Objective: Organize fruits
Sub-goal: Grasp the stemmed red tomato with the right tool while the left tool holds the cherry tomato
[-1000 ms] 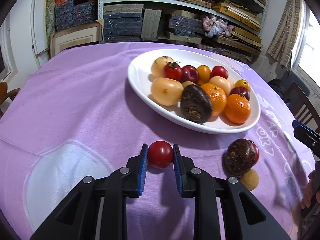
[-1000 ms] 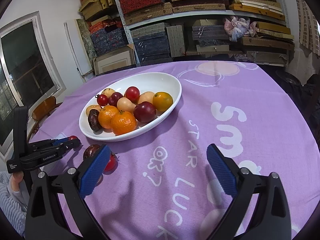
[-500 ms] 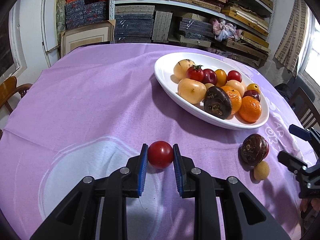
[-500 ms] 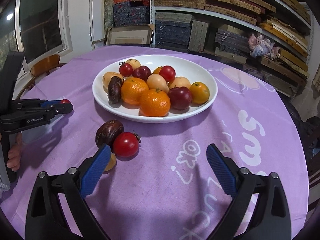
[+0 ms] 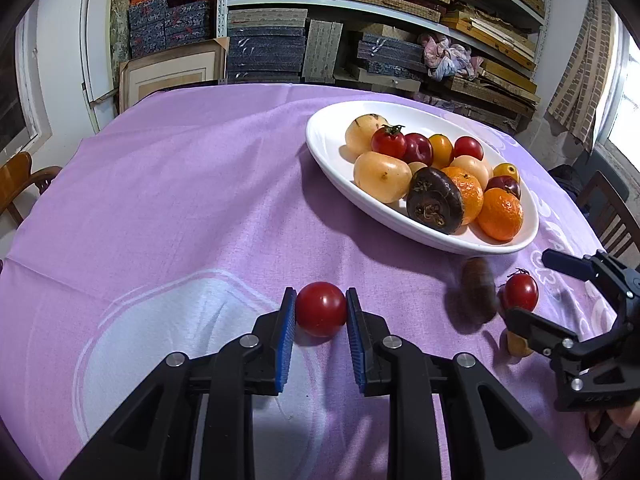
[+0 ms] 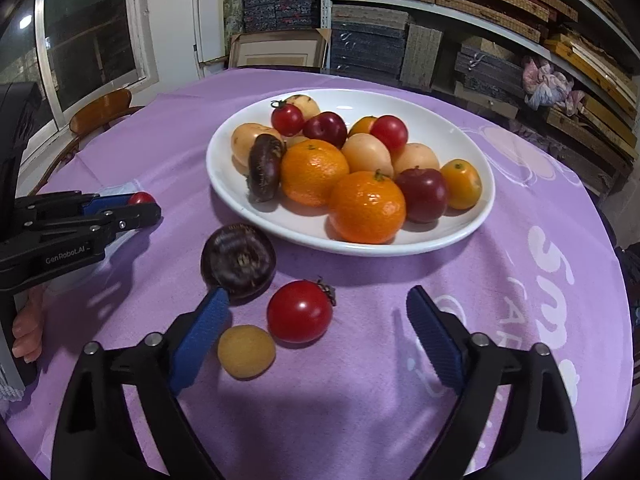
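Observation:
My left gripper is shut on a red tomato just above the purple cloth, left of the white oval plate heaped with fruit. It also shows in the right wrist view. My right gripper is open wide, low over three loose fruits in front of the plate: a stemmed red tomato between the pads, a small yellow fruit and a dark purple fruit by the left pad. The loose tomato and dark fruit also show in the left wrist view.
The round table has a purple cloth with white print. Wooden chairs stand at the left and right edges. Shelves with stacked boxes fill the far wall. A window is on the left.
My right gripper has moved forward and down over the loose fruits, still open. The dark purple fruit has rolled and shifted. My left gripper has pulled back from the plate, still holding the tomato.

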`<state>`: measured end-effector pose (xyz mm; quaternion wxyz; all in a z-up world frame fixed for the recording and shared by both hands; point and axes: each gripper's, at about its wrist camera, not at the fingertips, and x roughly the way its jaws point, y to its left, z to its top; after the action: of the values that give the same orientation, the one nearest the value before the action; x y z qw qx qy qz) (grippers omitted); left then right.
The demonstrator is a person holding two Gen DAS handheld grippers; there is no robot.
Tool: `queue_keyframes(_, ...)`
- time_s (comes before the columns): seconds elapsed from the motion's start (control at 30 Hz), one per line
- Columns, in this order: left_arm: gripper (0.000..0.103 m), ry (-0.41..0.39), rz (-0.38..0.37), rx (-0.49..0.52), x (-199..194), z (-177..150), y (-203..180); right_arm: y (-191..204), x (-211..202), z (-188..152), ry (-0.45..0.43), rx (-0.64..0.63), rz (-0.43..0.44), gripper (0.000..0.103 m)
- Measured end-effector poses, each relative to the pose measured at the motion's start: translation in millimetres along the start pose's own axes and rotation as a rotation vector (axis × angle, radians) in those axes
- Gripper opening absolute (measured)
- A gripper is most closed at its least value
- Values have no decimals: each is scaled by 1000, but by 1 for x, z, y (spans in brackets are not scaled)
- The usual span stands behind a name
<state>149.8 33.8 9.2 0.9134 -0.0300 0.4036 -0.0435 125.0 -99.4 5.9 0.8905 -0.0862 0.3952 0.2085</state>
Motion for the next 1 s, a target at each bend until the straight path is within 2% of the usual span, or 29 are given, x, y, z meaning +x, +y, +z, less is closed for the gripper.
queue_keyframes(0.03, 25, 1, 0, 0, 0, 0, 0, 1, 1, 0, 7, -1, 12, 71)
queue_keyframes(0.07, 25, 2, 0, 1, 1, 0, 0, 0, 1, 0, 6, 7, 29, 68)
queue_keyframes(0.2, 25, 3, 1, 3, 1, -1, 0, -5, 0, 0, 1, 30, 47, 68)
queue_keyframes(0.33, 25, 4, 1, 3, 1, -1, 0, -10, -2, -1, 0, 45, 73, 62)
queue_keyframes(0.47, 25, 4, 0, 2, 1, -1, 0, -7, -2, -2, 0, 35, 77, 61)
queue_keyframes(0.67, 25, 5, 0, 2, 1, -1, 0, 2, -2, -3, 4, -2, 89, 51)
queue_keyframes(1.0, 25, 13, -2, -5, 6, -4, 0, 2, -2, -3, 7, 8, 103, 49)
